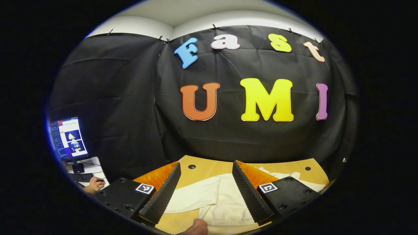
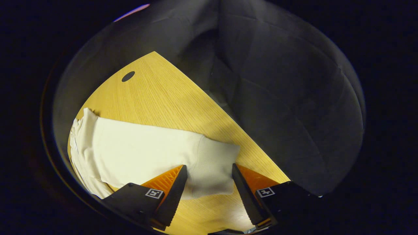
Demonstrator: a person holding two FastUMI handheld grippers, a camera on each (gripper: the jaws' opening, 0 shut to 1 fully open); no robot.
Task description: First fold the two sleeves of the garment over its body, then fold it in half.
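Black cloth is hanging behind the pale wooden worktop (image 1: pixel 209 169) in the left gripper view, where we are holding the left hand-held gripper (image 1: pixel 209 192) above the cream knitted garment (image 1: pixel 222 199) with its fingers spread apart and gripping nothing. A lit computer monitor (image 1: pixel 69 138) is glowing at far left, and a person's hand (image 1: pixel 94 185) is resting near a keyboard (image 1: pixel 81 177) below it. In the right gripper view we are looking down on the worktop (image 2: pixel 163 94), where the garment's long cream sleeve (image 2: pixel 143 153) is lying flat. Its ribbed cuff (image 2: pixel 217 168) is sitting between the parted fingers of the right hand-held gripper (image 2: pixel 209 192); whether they are touching it we cannot tell.
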